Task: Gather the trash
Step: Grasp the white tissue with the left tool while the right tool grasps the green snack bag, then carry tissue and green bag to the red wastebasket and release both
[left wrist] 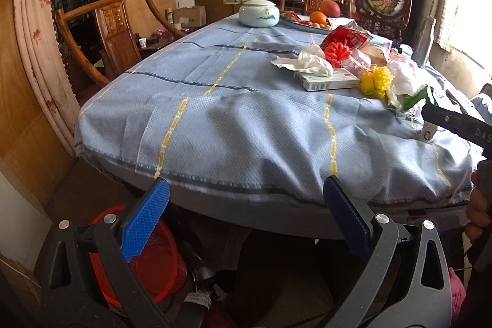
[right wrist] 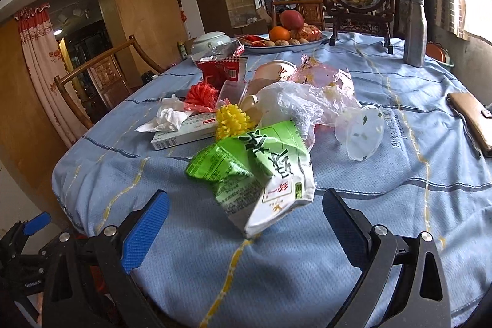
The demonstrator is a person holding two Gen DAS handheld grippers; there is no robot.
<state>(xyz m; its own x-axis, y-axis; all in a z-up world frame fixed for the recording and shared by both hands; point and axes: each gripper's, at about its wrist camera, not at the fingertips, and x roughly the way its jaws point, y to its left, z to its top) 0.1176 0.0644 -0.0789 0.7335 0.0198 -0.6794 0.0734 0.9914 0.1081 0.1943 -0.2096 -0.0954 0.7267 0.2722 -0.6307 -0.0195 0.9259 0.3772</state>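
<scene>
Right wrist view first: pretty much nothing is being collected yet, as far as can be judged. The whole heap is still lying on the blue woven tablecloth, with the crumpled green-and-white snack wrapper nearest, at about 12 o'clock just ahead of the right gripper. Behind it, toward 11 o'clock, the yellow frilly pompom, the flat white cardboard box and the scrunched white tissue are being left untouched, and the clear plastic cup lid is lying at 1 o'clock.

Both tongs are being held wide open, with nothing gripped. In the left wrist view, the left gripper is being hovered off the table's near edge, and the red mesh plastic wastebasket is being kept below at 7 o'clock. No trash can be made out in it, so basically everything is still left to do.
</scene>
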